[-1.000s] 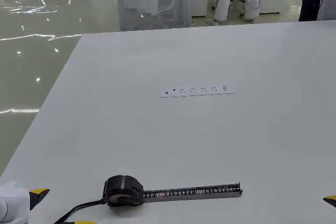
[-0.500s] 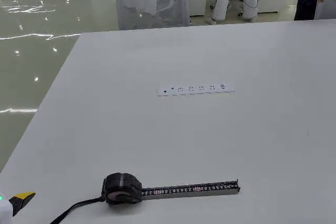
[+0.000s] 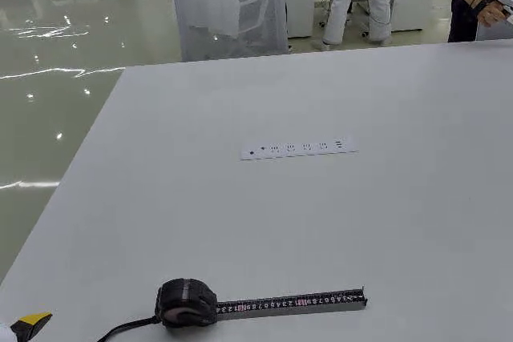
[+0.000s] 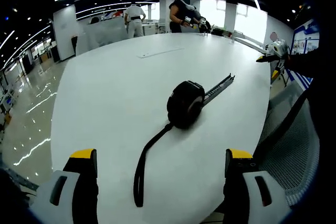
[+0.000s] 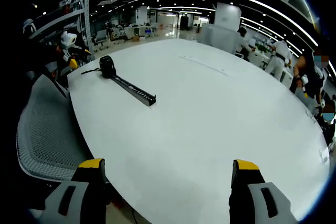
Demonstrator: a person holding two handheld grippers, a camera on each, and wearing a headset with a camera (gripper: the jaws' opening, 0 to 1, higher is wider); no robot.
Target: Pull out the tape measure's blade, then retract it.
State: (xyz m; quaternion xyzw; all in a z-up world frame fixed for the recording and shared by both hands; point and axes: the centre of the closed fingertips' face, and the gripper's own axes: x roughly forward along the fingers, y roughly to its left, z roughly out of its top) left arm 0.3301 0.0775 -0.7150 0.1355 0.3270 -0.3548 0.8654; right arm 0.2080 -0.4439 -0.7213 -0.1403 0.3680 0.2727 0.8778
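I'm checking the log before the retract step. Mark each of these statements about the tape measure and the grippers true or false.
1. The tape measure's blade lies pulled out along the white table. True.
2. The left gripper is shut on the tape measure's case. False: it is open and short of the case, gripping nothing.
3. A white power strip sits farther across the table than the tape measure. True.
4. The right gripper holds the tip of the blade. False: it is open and well away from the blade.
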